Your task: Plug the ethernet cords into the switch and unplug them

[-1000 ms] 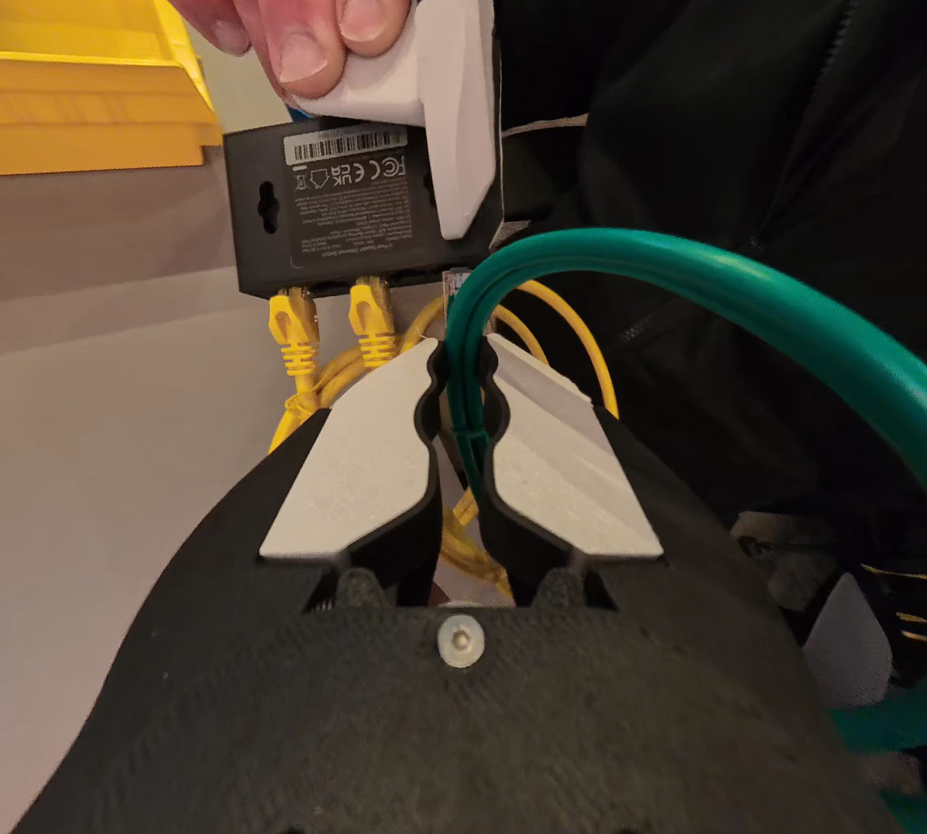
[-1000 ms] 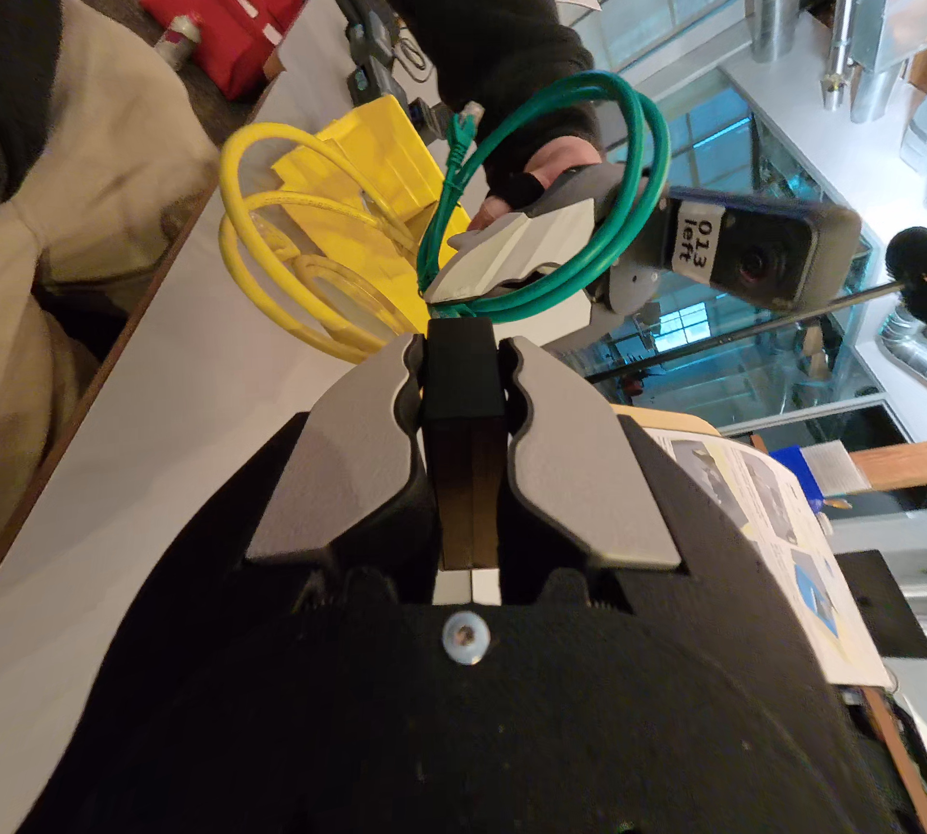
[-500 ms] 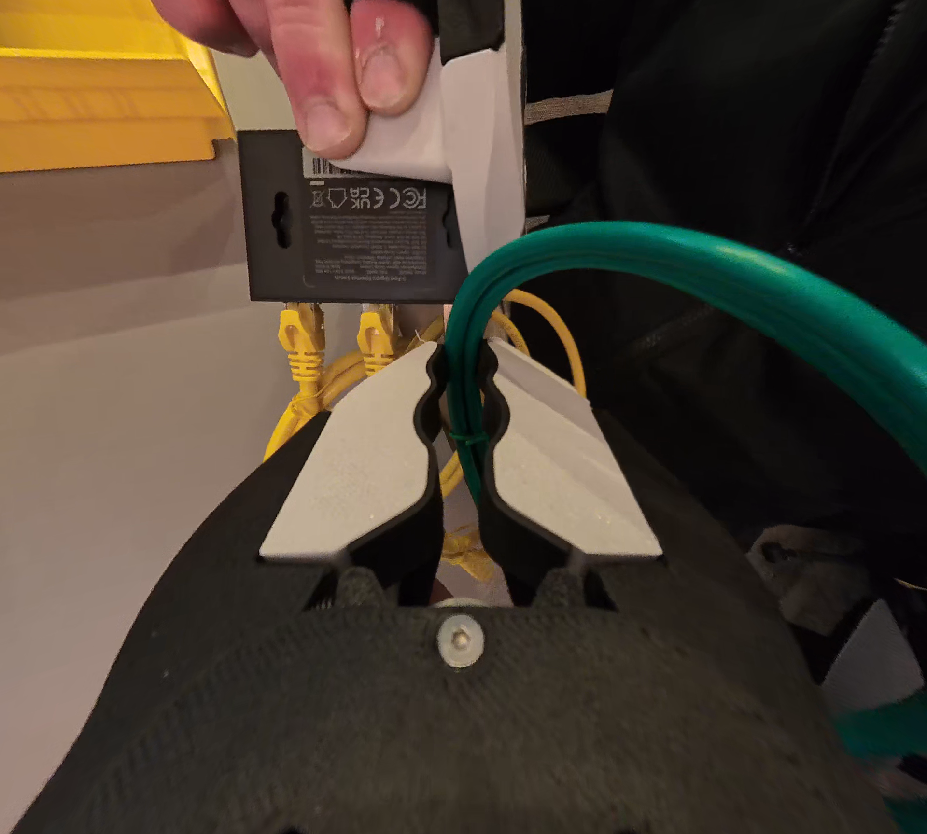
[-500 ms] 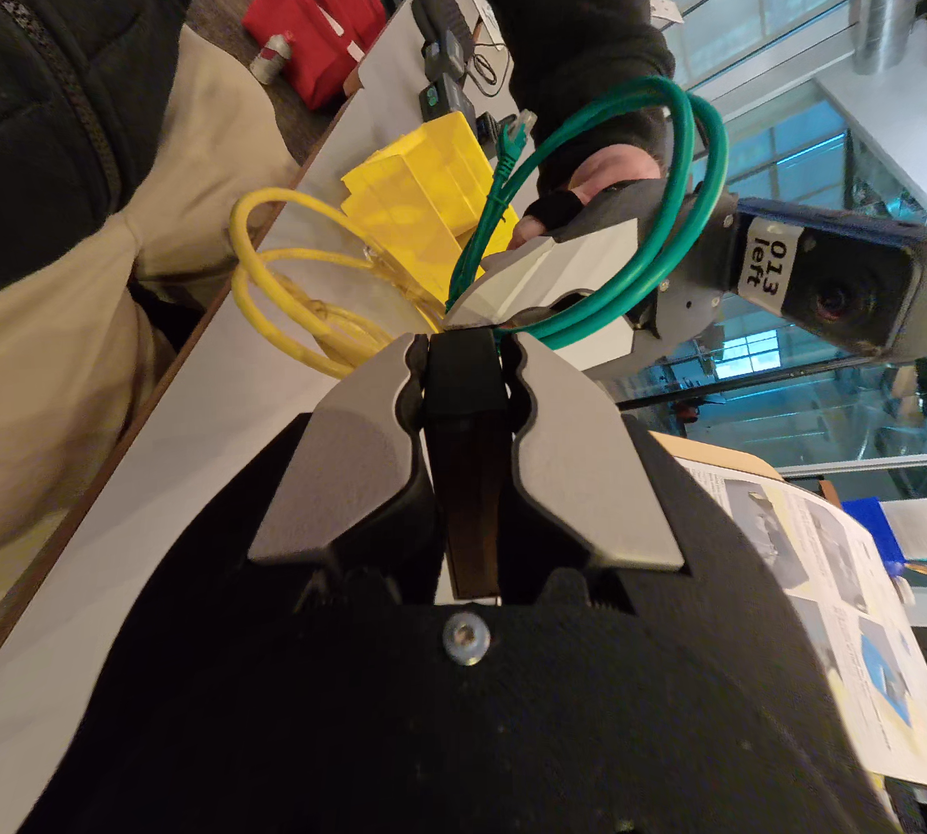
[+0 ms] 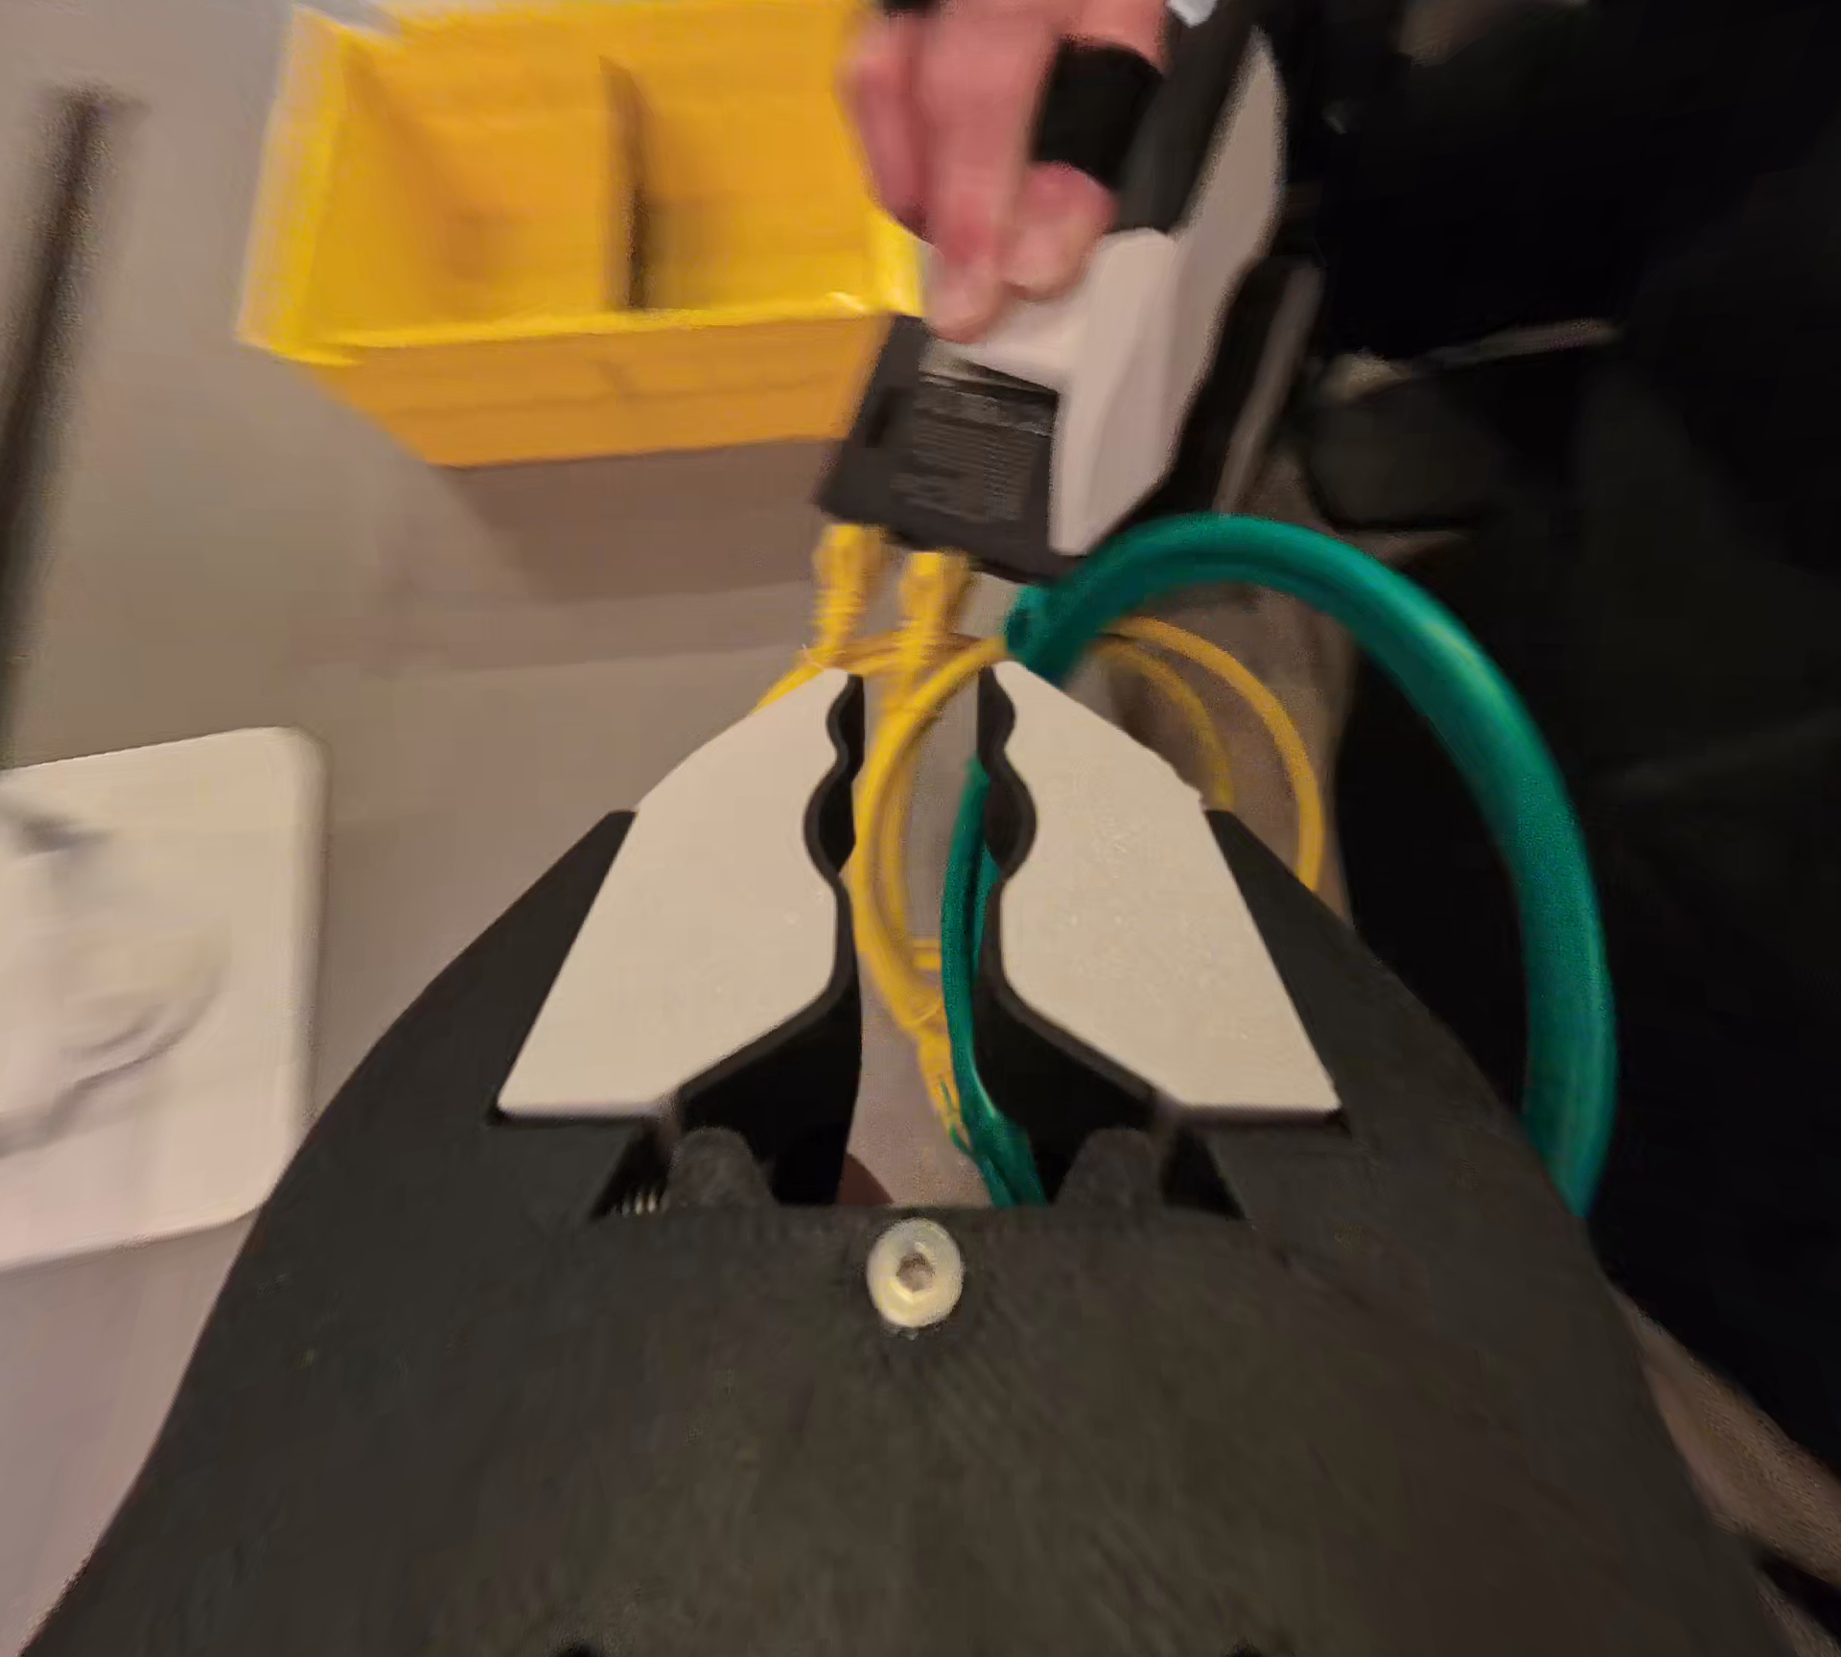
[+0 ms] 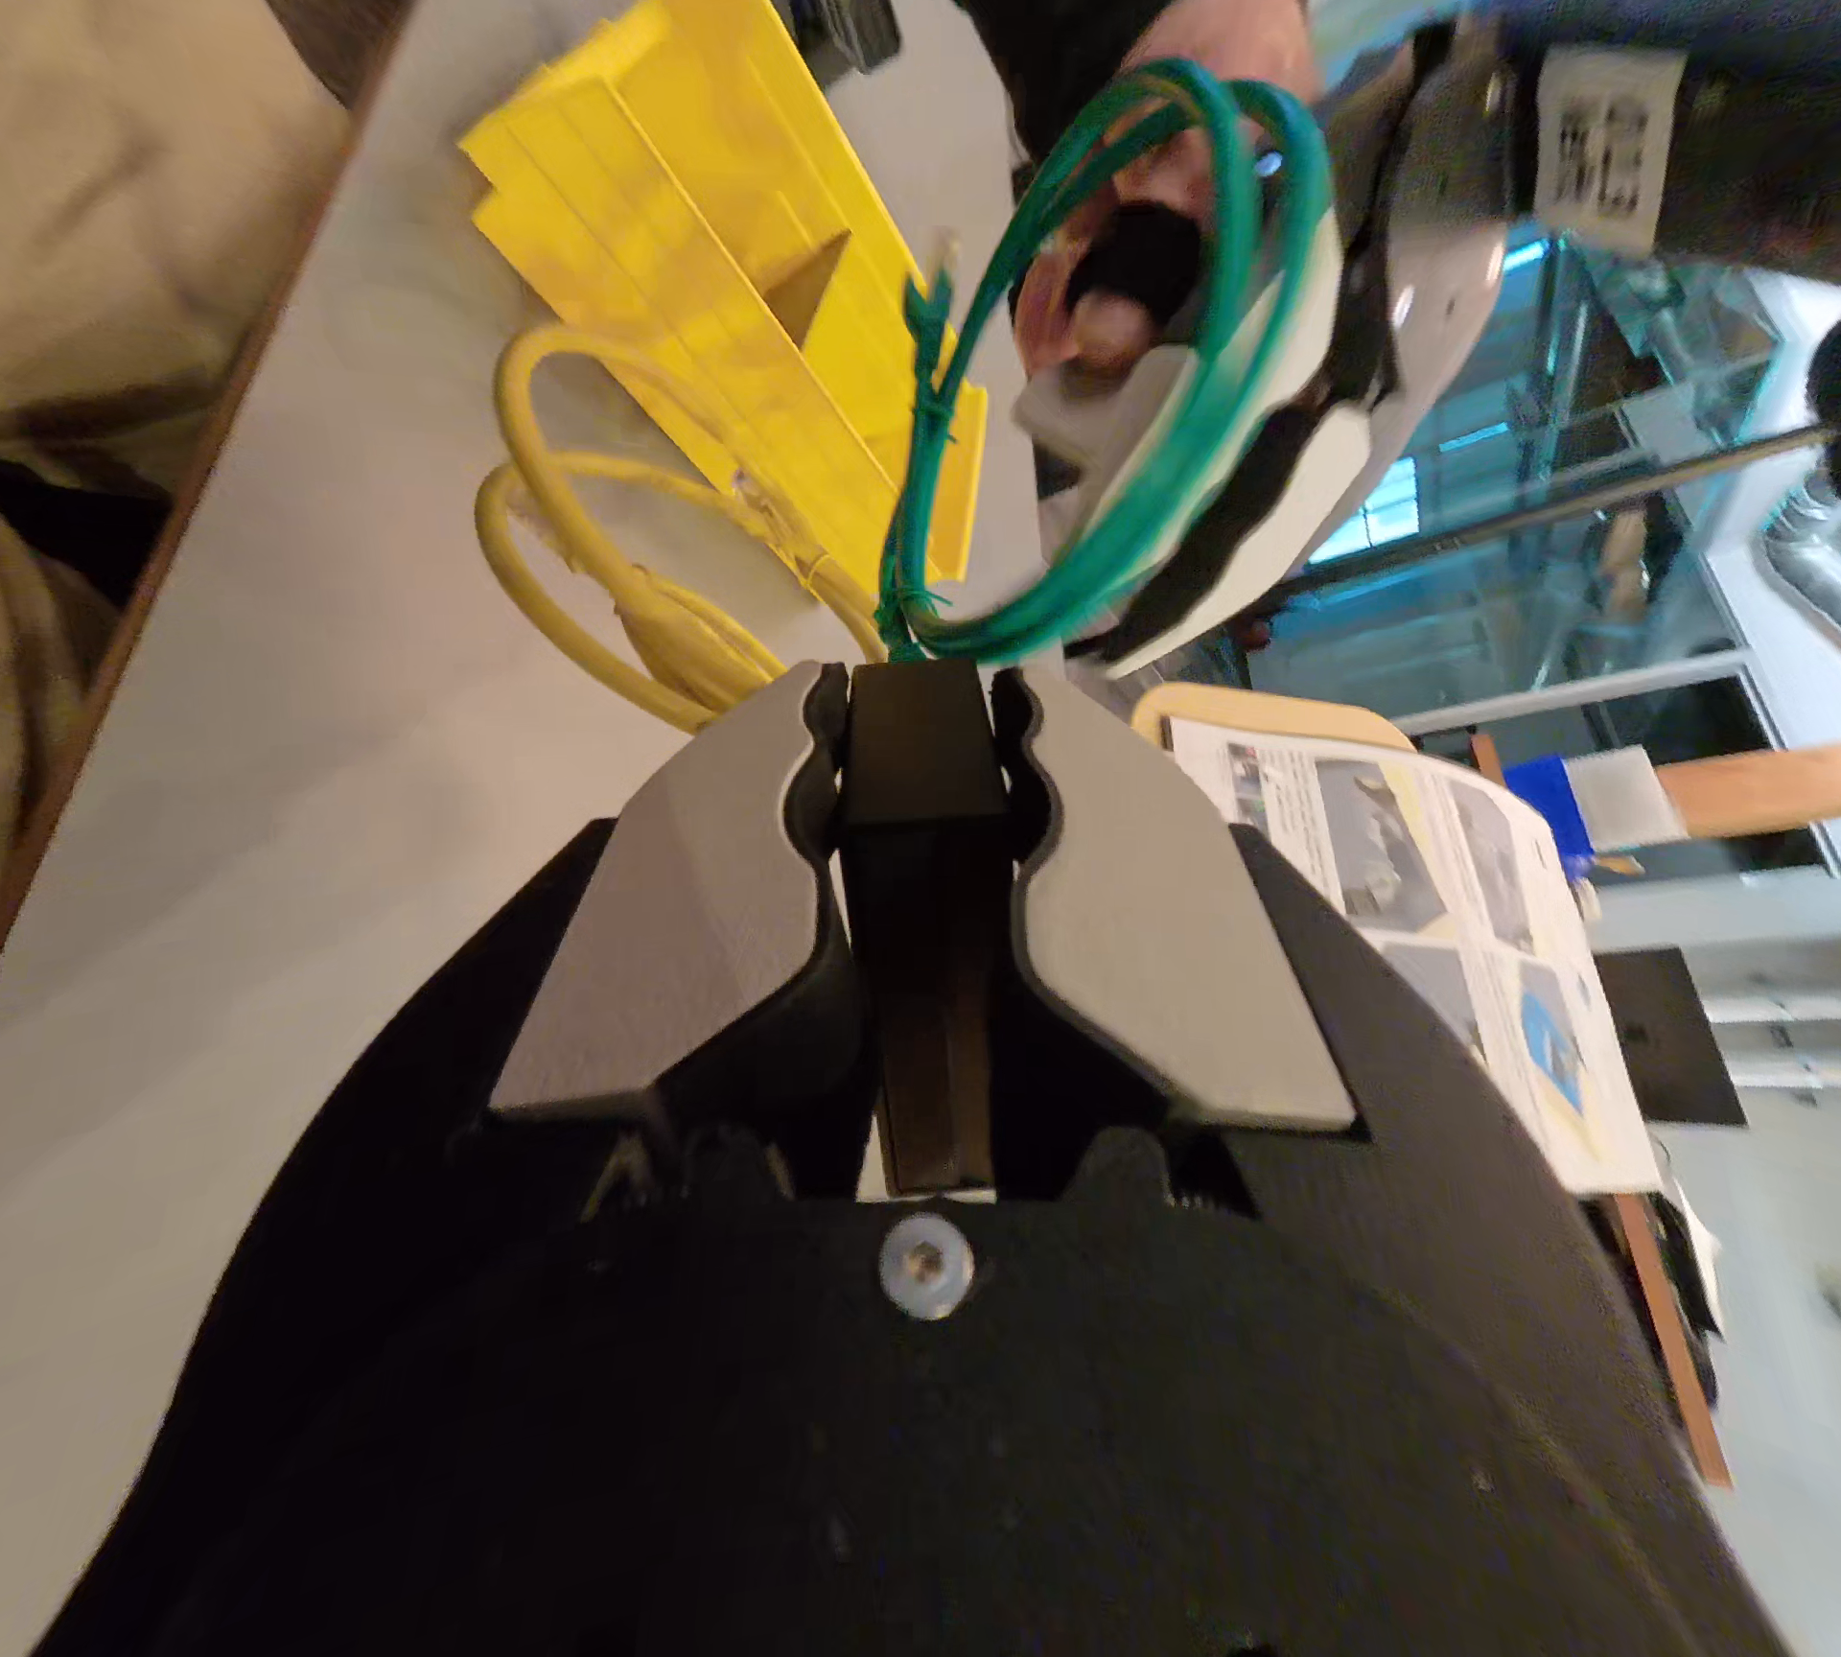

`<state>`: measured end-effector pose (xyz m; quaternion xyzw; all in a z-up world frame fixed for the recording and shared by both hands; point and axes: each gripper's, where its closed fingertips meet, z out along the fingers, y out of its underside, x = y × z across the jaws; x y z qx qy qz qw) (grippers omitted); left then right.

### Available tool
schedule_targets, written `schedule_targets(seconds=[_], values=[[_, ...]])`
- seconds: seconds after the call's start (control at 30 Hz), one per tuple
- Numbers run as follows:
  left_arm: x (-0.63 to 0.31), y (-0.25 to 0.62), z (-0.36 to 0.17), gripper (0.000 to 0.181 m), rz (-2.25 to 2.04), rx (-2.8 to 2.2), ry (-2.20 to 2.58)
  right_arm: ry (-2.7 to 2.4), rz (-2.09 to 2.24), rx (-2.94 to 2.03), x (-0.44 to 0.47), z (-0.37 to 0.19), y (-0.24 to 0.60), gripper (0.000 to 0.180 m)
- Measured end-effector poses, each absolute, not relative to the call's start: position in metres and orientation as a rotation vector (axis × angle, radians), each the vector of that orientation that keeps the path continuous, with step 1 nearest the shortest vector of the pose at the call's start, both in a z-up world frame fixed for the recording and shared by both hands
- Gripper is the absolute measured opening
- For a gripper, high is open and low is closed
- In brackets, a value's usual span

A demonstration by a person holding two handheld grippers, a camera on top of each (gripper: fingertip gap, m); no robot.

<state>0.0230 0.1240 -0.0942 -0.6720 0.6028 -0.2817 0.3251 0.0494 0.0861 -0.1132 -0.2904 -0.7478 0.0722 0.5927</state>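
My right gripper [image 6: 921,685] is shut on the black switch [image 6: 921,762] and holds it above the table. In the left wrist view the switch [image 5: 946,463] hangs label side towards me in the right gripper's white fingers [image 5: 1116,414]. Two yellow cord [image 5: 877,812] plugs sit in its lower ports. My left gripper [image 5: 917,693] is open. The coiled green cord [image 5: 1494,713] runs through the gap along the right finger and loops over it. In the right wrist view the green cord [image 6: 926,454] reaches the switch's front, its other plug free.
A yellow divided bin [image 5: 598,394] stands on the grey table [image 5: 498,593] behind the switch. A white object [image 5: 149,962] lies at the left. A printed leaflet [image 6: 1395,892] lies to the right. The person's dark jacket fills the right side.
My left gripper has opened and let go of the green cord. It has pulled back from the switch, and the view has swung so the whole yellow bin shows.
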Motion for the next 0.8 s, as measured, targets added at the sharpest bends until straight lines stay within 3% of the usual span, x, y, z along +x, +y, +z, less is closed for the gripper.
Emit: schedule_targets(seconds=[0.03,0.2,0.3,0.53,0.8], values=[[0.014,0.141,-0.074,0.019,-0.701,-1.73,1.453,-1.721,0.152,-0.699,0.052,-0.11,0.091,0.029],[-0.071,0.189,0.008,0.008,-0.351,-1.599,0.943,-1.647,0.0,-0.841,0.079,-0.095,0.132,0.029],[-0.095,0.173,0.014,0.007,-0.322,-1.573,0.882,-1.57,-0.111,-0.945,0.107,-0.081,0.17,0.029],[-0.108,0.141,-0.076,0.009,-0.09,-1.707,1.0,-1.263,-0.452,-1.227,0.214,-0.064,0.289,0.028],[-0.113,0.128,-0.138,0.008,-0.218,-1.819,0.932,-1.227,-0.68,-1.482,0.297,-0.172,0.358,0.028]])
